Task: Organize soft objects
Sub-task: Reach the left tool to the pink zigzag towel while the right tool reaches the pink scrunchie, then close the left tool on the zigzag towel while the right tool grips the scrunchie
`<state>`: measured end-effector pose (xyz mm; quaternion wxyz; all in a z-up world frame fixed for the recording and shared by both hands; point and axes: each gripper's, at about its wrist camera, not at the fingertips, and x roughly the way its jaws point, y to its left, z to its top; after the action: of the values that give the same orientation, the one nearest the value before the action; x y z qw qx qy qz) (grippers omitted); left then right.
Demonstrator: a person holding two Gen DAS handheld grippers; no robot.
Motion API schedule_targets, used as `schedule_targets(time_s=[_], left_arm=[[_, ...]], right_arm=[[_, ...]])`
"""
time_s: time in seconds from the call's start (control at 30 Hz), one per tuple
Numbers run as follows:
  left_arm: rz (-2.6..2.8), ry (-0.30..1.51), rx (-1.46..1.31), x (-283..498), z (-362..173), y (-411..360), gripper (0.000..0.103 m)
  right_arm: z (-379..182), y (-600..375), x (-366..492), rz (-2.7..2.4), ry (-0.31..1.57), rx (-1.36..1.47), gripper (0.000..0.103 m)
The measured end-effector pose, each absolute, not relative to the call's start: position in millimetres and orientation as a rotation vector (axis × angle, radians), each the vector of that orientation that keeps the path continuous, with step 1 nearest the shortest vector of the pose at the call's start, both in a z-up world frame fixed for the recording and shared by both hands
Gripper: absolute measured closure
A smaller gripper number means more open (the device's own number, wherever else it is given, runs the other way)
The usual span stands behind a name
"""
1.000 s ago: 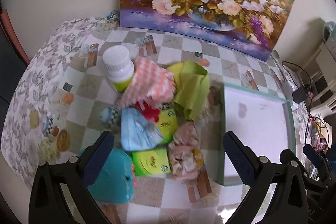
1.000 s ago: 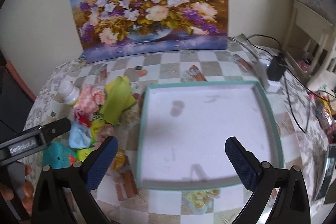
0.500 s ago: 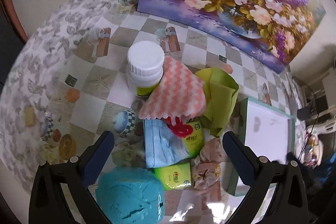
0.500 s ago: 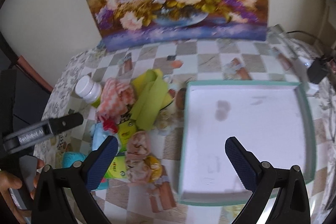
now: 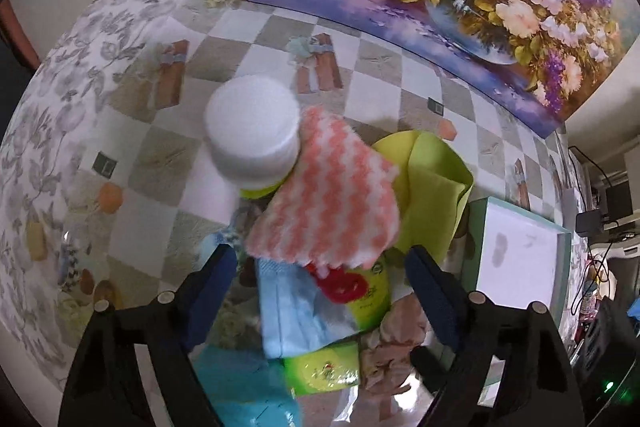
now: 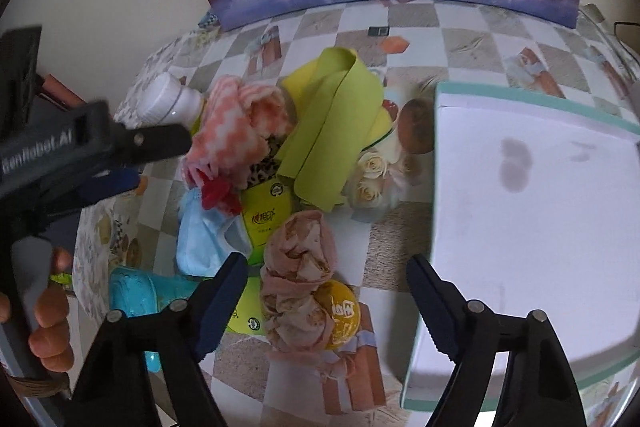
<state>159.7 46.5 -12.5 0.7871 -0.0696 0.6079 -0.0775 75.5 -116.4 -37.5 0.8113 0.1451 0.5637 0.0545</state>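
Both grippers have dropped closer to the pile since a second ago. Left gripper (image 5: 320,267) hangs with jaws spread over the pink cloth (image 5: 328,203), which leans against the white bottle (image 5: 252,131) and overlaps the green cloth (image 5: 436,187). Right gripper (image 6: 326,275) hangs with jaws spread around the scrunchie (image 6: 300,275), holding nothing. Blue mask (image 6: 200,239) lies left of it; the white tray (image 6: 424,367) sits just beside the pile

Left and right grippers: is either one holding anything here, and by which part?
Nothing is held. The left gripper hangs open over the pink-and-white cloth; the right gripper is open above the beige scrunchie.
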Motion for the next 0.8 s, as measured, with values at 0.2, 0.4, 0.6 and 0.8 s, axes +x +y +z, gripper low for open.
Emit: schedule_targets(time_s=[0.2, 0.4, 0.6, 0.8], left_arm=[[-0.171, 1.321, -0.116, 170.7, -24.3, 34.7, 0.04], [-0.182, 1.329, -0.131, 173.0, -38.6, 30.3, 0.075], [-0.182, 1.306, -0.135, 171.9, -37.5, 28.1, 0.094], [-0.179, 1.278, -0.15, 171.3, -30.2, 30.2, 0.096]], right_arm=[[-51.6, -112.6, 82.2, 0.136, 1.227, 0.321, 0.028], [-63.8, -113.1, 86.3, 0.159, 1.239, 0.344, 0.051], [-69.0, -111.7, 86.2, 0.185, 1.239, 0.36, 0.075], [-71.9, -110.7, 84.9, 0.203, 1.231, 0.361, 0.09]])
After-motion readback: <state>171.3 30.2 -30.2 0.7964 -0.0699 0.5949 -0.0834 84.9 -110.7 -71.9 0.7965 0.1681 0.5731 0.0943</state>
